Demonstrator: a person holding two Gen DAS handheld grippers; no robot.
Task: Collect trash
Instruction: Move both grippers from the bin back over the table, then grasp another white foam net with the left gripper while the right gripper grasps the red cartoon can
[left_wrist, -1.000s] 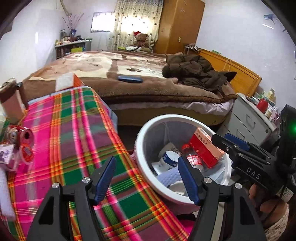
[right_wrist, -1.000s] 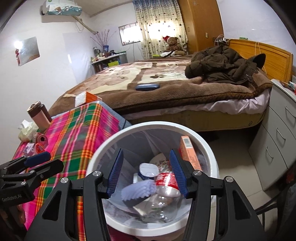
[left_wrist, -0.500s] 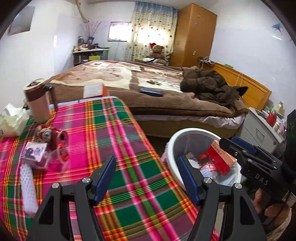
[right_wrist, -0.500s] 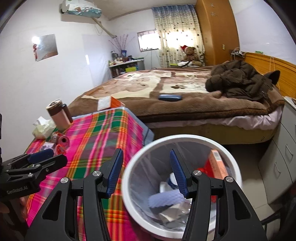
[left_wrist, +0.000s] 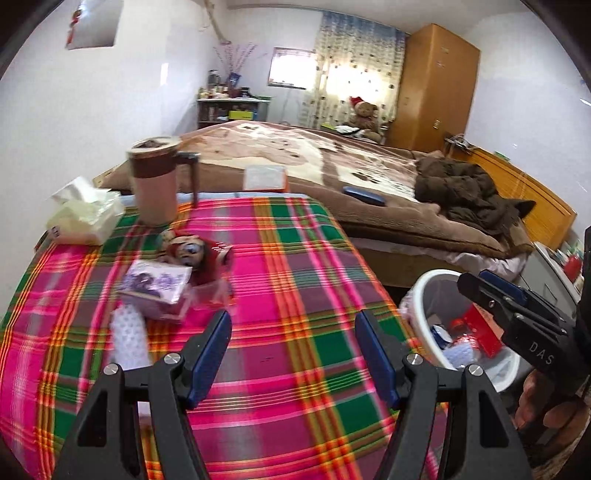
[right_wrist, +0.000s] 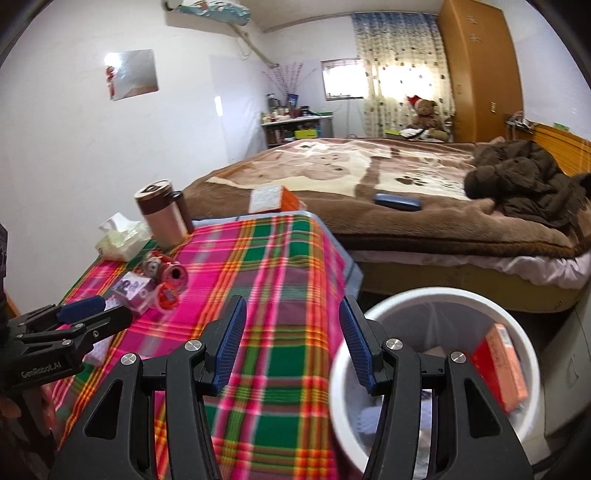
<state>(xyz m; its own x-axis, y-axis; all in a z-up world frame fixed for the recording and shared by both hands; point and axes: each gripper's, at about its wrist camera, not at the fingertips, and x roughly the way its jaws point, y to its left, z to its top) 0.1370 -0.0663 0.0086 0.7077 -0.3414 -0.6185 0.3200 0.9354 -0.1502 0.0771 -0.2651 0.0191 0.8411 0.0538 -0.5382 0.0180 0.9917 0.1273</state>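
We hold our left gripper (left_wrist: 293, 350) and right gripper (right_wrist: 291, 339) wide apart and empty above the plaid table (left_wrist: 295, 258). Leftover trash (left_wrist: 173, 280) sits near its left edge; the white bin (right_wrist: 439, 299) stands beside its right edge.

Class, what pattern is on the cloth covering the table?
The tablecloth is plaid: pink, green and purple with orange-yellow lines, clearest in the left wrist view.

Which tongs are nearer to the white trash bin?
Right. The right tongs hang at the white trash bin, one finger over its rim. The left tongs are over the plaid table, beside the bin.
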